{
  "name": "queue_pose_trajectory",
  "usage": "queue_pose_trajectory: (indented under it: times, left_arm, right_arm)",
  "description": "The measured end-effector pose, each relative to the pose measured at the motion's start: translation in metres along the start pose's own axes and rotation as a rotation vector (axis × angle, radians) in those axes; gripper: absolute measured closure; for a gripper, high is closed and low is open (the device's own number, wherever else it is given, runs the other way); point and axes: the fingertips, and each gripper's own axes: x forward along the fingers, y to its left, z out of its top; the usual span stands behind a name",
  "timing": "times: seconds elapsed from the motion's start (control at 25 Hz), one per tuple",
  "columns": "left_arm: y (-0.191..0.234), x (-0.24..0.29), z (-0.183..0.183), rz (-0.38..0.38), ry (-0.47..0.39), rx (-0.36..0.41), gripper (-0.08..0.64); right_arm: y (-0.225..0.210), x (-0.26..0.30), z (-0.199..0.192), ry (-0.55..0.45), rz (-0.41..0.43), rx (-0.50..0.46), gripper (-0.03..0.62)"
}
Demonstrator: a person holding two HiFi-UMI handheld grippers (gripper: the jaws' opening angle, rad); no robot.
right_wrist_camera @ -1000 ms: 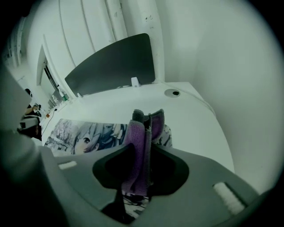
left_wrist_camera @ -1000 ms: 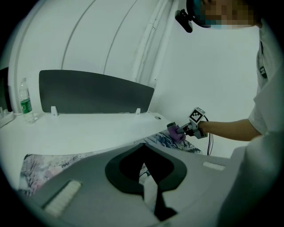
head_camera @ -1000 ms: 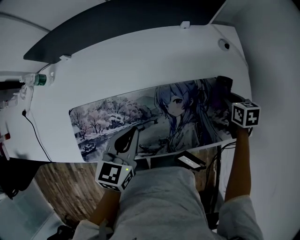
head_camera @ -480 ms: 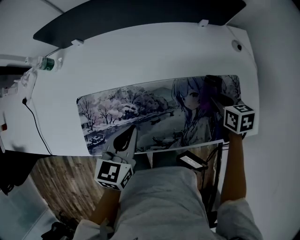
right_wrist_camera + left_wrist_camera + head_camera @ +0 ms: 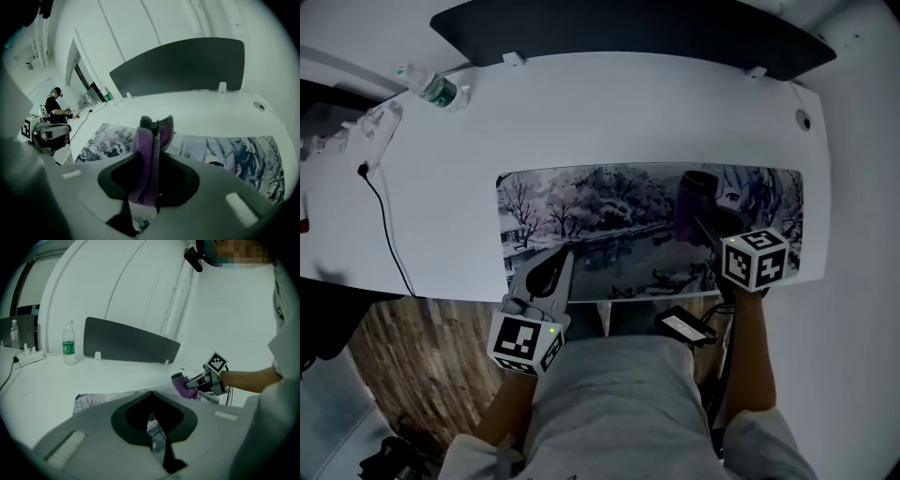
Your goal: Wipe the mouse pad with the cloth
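Far left of the bench (image 5: 609,112): a water bottle (image 5: 439,89) lying at the back corner. A power strip (image 5: 380,122) is just beside it, and a black cable (image 5: 384,225) runs from it toward the front edge.

Left tool (image 5: 563,258): jaws pressed together with nothing between them. My left gripper view shows only a thin slit. The tip sits over the front-left corner of the mouse pad (image 5: 600,202). I cannot tell whether it touches.

The mouse pad lies flat along the front half of the bench, long side parallel to the edge. Its print shows trees and water on the left and a drawn figure on the right.

Right tool (image 5: 701,223): jaws pinching the folded purple cloth (image 5: 692,199), which stands up out of the jaws in my right gripper view. The cloth is over the right part of the pad, on the drawn figure, and its free end looks to be down on the surface.

A dark divider panel (image 5: 628,33) stands along the back edge.
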Motion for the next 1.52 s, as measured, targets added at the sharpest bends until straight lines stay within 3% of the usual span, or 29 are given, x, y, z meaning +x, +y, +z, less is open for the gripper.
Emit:
queue_pose_trajectory:
  times: [0.64,0.84,1.2,1.52]
  left_arm:
    - [0.115,-0.073,-0.024,0.028,-0.003,-0.006,0.540]
    - [0.144,-0.092,-0.025,0.048,-0.014,-0.007,0.540]
    - [0.179,-0.113,-0.032,0.072,-0.025,-0.051,0.540]
    - [0.194,-0.119,-0.035,0.093,-0.049,-0.090,0.540]
  right_arm:
    - [0.223,0.106,-0.002,0.038,0.178,-0.102,0.479]
    - [0.275,0.137,-0.002,0.058,0.219,-0.125,0.479]
    - [0.328,0.173,-0.003,0.103,0.249,-0.141,0.479]
    - [0.328,0.194,-0.021,0.157,0.174,-0.217,0.477]
